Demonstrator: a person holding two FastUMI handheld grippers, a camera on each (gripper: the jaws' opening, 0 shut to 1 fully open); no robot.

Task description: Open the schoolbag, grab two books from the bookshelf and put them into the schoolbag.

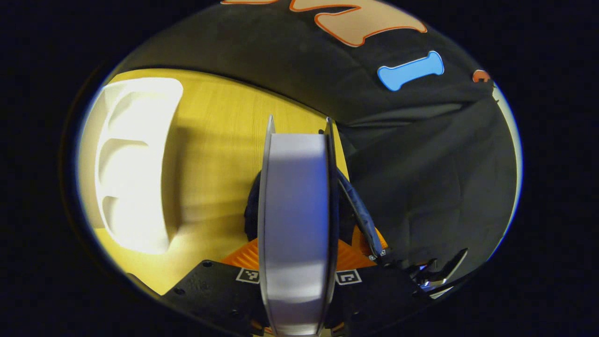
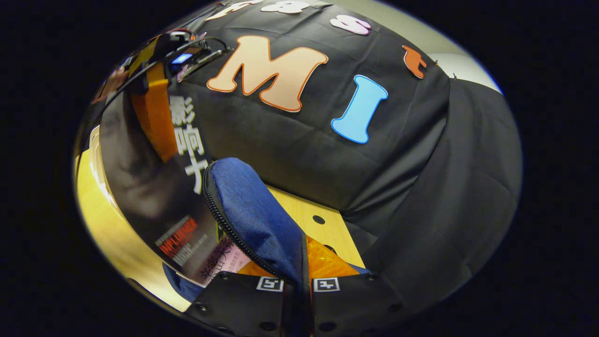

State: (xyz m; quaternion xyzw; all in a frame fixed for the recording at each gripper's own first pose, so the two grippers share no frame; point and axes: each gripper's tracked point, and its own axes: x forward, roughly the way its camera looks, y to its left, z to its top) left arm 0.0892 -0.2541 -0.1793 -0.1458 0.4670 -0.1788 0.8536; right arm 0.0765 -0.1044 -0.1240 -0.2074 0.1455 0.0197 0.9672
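Between the left gripper's [image 1: 295, 276] two fingers stands a book [image 1: 295, 224], seen edge-on with its pale page block facing the camera; both fingers press on its covers, so the grip is clenched on it. Just beyond and below the book's far end lies the dark opening of the blue schoolbag [image 1: 360, 215], whose zipped edge runs off to the right of the fingers. Farther left, well apart from the book, a white bookshelf [image 1: 135, 164] stands on the yellow wooden table [image 1: 220, 154].

Seen from the right gripper view, the right gripper [image 2: 299, 285] is pinched on a flap of the schoolbag's blue cloth [image 2: 257, 215], holding it up with the zipper teeth along its left edge. To the left of that flap is the book's dark cover [image 2: 149, 196], held from above by the left gripper [image 2: 159, 93]. Another book [image 2: 229, 257] with a pink cover shows just below it, beside the flap.
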